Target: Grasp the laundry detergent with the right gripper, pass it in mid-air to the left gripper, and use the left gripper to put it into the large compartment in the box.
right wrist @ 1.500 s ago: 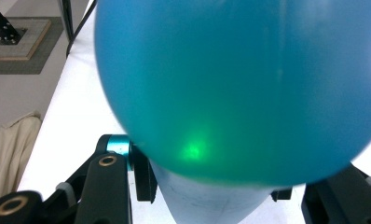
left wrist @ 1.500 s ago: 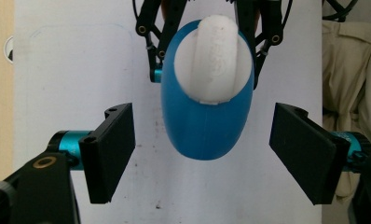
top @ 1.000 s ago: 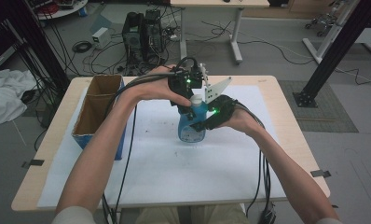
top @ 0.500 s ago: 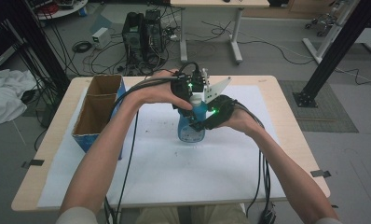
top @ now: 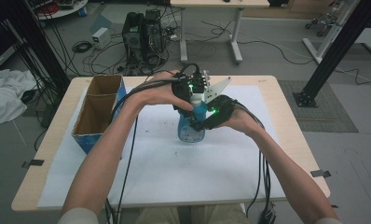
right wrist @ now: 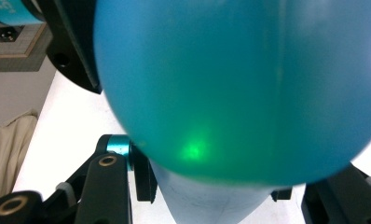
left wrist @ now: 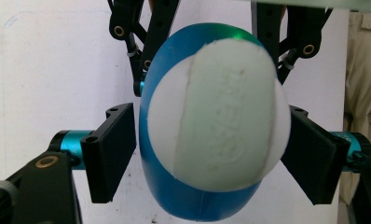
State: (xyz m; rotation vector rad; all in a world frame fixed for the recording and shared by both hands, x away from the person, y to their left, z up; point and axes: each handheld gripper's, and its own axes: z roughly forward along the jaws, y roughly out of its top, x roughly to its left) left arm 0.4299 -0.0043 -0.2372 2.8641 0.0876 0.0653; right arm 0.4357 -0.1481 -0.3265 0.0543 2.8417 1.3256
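Note:
A blue bottle [top: 191, 131] with a white cap [left wrist: 221, 116] stands upright on the white sheet [top: 174, 177] at mid-table. My right gripper [top: 194, 122] comes in from the right and is shut on the bottle's body; in the right gripper view the blue bottle [right wrist: 235, 84] bulges between the jaws of that gripper [right wrist: 211, 196]. My left gripper [top: 193, 94] points straight down over the bottle's top. Seen from the left gripper view, this gripper [left wrist: 211, 158] has a pad close on either side of the cap, with a thin blue strip showing beside the left pad.
An open cardboard box [top: 97, 109] with blue sides sits at the table's left edge. Cables trail from both grippers along the forearms to the near edge. White sheet lies bare in front of the bottle. Computers and cables stand on the floor beyond the table.
The left hand has come down with its gripper onto the bottle's top. The right hand and the bottle have stayed in place.

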